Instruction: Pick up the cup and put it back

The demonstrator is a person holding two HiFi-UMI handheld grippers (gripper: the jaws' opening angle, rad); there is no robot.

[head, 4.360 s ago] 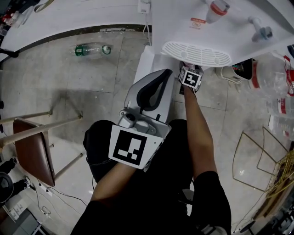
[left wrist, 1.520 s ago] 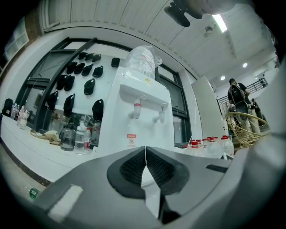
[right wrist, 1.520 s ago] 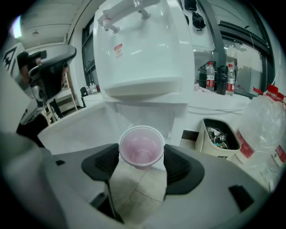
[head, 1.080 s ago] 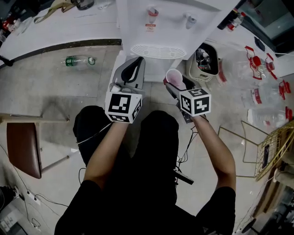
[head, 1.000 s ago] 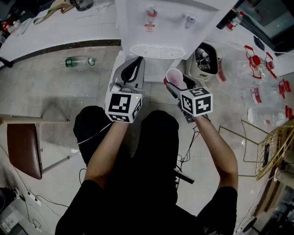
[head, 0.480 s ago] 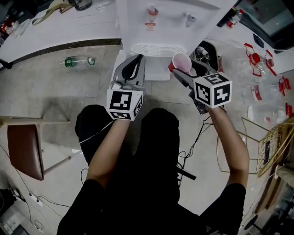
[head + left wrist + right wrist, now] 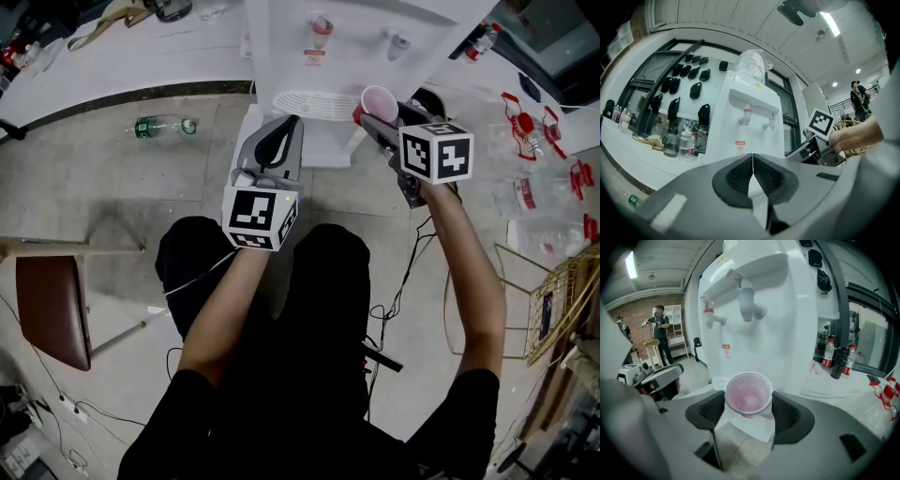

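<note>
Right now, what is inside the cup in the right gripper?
Nothing visible: the cup looks empty, its pinkish inner bottom showing. Its underside is hidden.

A pale tiled floor runs beneath a long white bench. A plastic bottle lies on the tiles near it, and a brown chair stands at the left. Dark-framed windows line one wall. Another is a brick wall. A ceiling strip light glows overhead.
</note>
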